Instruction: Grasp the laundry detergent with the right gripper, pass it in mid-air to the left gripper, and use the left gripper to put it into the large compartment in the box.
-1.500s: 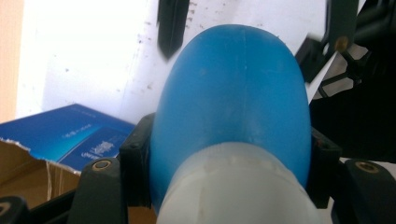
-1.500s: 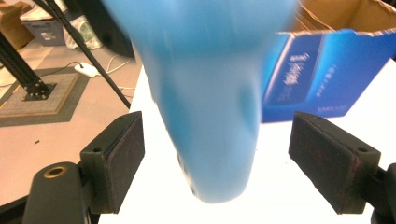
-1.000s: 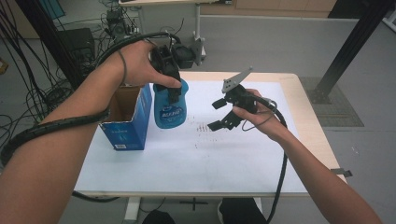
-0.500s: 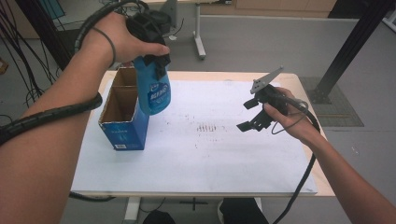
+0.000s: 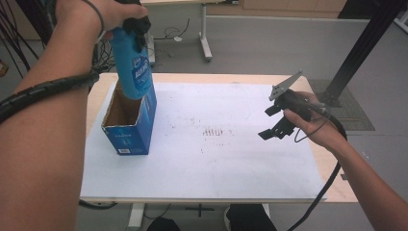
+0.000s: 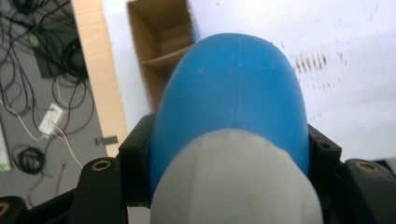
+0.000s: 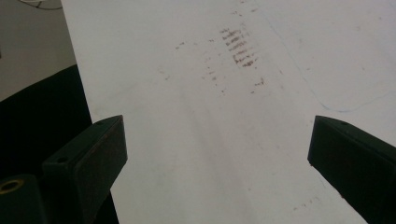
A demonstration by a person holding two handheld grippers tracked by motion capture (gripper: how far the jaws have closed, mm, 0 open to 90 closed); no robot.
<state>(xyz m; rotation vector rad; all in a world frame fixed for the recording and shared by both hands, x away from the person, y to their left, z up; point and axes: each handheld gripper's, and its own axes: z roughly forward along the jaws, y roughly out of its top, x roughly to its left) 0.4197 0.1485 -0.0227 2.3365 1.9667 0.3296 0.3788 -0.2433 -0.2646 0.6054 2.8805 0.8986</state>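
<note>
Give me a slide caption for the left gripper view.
Left gripper clamps a blue bottle above the open cardboard box.

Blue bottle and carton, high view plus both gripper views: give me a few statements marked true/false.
1. The left tool is shut on the blue bottle. True.
2. The bottle stands on the table beside the carton. False: it is held in the air above the open blue carton.
3. The right tool holds a second bottle. False: its jaws stand open with nothing between them, over the white sheet.
4. The carton's top is open. True.
5. The carton lies flat on its side. False: it stands upright near the left edge of the white sheet.
</note>
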